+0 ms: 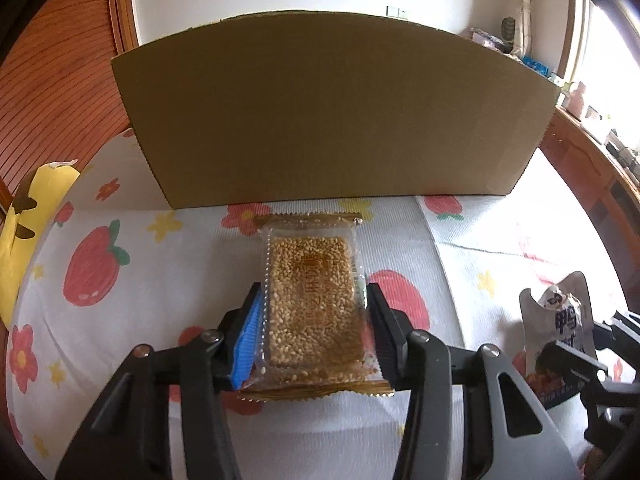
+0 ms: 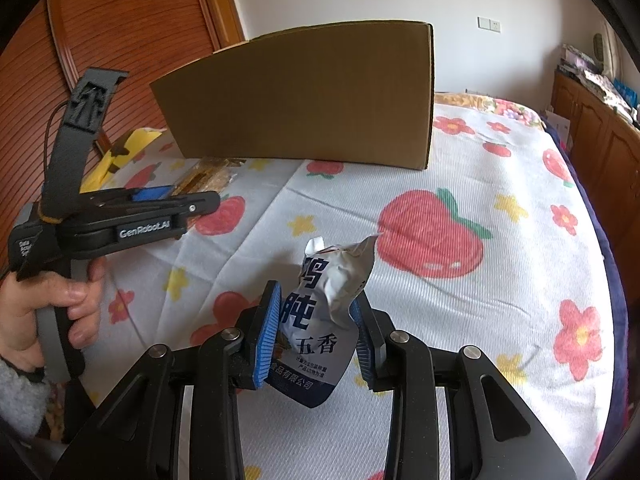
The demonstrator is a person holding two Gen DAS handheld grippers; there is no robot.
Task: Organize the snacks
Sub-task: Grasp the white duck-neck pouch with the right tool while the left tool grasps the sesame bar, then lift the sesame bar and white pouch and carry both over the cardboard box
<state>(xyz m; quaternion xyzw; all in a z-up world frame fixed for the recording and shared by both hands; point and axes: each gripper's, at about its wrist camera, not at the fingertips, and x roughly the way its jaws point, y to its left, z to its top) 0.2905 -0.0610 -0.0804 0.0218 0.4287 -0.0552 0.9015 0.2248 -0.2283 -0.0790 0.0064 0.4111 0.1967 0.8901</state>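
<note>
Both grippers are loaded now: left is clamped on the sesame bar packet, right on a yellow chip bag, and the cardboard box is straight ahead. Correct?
One detail is off: the right gripper holds a crumpled white and blue pouch, not a yellow chip bag, as the right wrist view shows. The left gripper is clamped on the sesame bar packet, with the cardboard box ahead.

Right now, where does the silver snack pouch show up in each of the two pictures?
Left wrist view: the pouch is at the far right edge, held in the right gripper.
Right wrist view: the pouch is at lower centre, clamped between the blue pads.
Shared landmark: the cardboard box behind.
</note>
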